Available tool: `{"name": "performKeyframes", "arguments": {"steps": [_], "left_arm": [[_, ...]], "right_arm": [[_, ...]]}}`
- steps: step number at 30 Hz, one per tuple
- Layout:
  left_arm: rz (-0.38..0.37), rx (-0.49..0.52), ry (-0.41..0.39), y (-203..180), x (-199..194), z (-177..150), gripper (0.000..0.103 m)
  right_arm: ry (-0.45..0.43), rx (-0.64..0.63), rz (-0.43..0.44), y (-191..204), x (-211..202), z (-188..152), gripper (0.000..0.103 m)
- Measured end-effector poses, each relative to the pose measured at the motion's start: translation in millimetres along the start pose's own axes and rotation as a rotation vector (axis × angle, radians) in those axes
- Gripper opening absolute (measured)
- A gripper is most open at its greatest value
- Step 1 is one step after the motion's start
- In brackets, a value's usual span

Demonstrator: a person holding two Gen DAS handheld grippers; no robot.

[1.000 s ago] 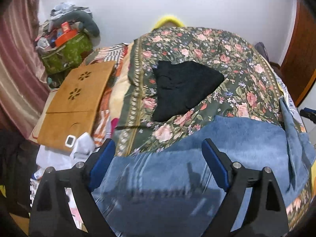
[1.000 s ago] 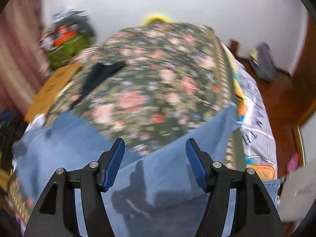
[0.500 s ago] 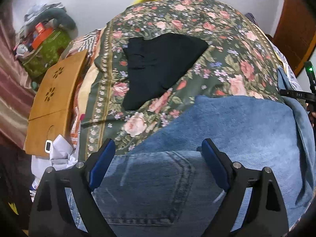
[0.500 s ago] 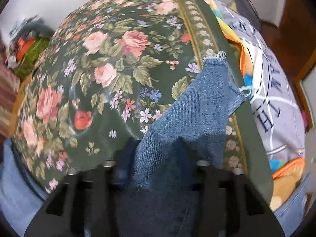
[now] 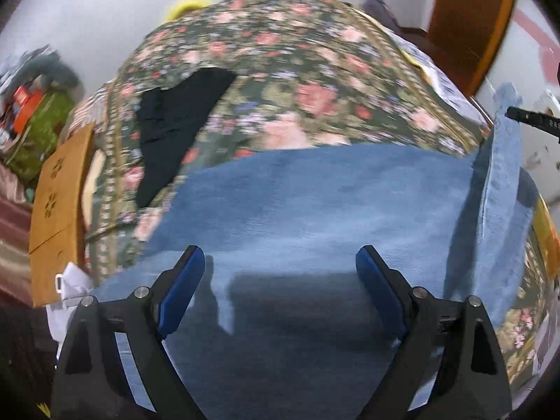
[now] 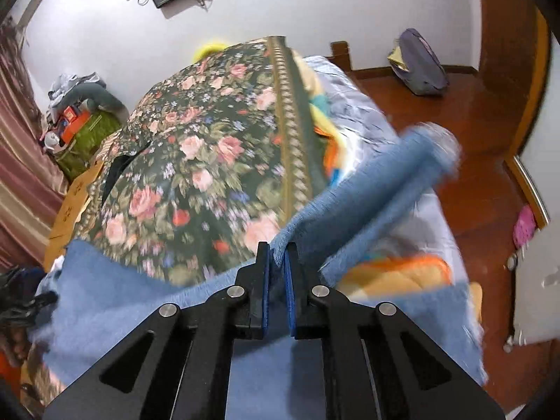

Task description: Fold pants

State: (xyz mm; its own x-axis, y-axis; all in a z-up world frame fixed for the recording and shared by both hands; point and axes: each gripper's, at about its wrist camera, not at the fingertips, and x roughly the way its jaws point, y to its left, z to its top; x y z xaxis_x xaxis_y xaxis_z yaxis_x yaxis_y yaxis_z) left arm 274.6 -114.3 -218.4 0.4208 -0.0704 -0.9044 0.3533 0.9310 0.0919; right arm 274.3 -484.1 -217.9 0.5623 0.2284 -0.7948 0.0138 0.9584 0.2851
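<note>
Blue jeans (image 5: 315, 210) lie spread across the near end of a floral bedspread (image 5: 297, 70). My left gripper (image 5: 280, 273) is open, its blue pads wide apart just above the denim, holding nothing. My right gripper (image 6: 276, 262) is shut on a jeans leg (image 6: 367, 189) and holds it raised off the bed, the frayed hem (image 6: 437, 143) sticking up to the right. That lifted leg shows at the right edge of the left wrist view (image 5: 500, 161).
A black garment (image 5: 175, 119) lies on the bedspread beyond the jeans. A wooden lap table (image 5: 59, 203) leans at the bed's left side, with a cluttered pile (image 5: 31, 112) behind. Wooden floor (image 6: 472, 122) and a grey bag (image 6: 420, 63) lie right of the bed.
My right gripper closed on the jeans leg and lifted it off the bed. My left gripper stayed open and shifted over the denim.
</note>
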Motion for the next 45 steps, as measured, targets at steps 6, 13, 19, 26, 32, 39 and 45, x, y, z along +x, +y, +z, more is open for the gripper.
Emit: {"name": "performKeyframes", "arguments": {"steps": [6,13,19,26,32,39,45], "left_arm": [[-0.049,0.085,0.025,-53,6,-2,0.089],[-0.176,0.12,0.054,-99,8,3,0.089],[-0.221,0.167,0.032,-140,5,2,0.089],[-0.186,0.164,-0.028,-142,-9,1,0.088],[-0.069,0.074,-0.148,-90,-40,2,0.088],[0.047,-0.124,-0.213,14,-75,-19,0.088],[0.184,-0.314,-0.226,123,-97,-56,0.088]], "right_arm": [[0.13,-0.005,-0.073,-25,-16,-50,0.023],[-0.006,-0.047,-0.035,6,-46,-28,0.054],[0.105,-0.106,0.072,45,-3,-30,0.055],[0.285,-0.16,0.017,43,38,-57,0.055],[0.295,-0.109,-0.096,-8,9,-78,0.053],[0.28,-0.093,-0.234,-27,-16,-78,0.053],[0.116,-0.13,-0.115,31,-39,-37,0.055]]}}
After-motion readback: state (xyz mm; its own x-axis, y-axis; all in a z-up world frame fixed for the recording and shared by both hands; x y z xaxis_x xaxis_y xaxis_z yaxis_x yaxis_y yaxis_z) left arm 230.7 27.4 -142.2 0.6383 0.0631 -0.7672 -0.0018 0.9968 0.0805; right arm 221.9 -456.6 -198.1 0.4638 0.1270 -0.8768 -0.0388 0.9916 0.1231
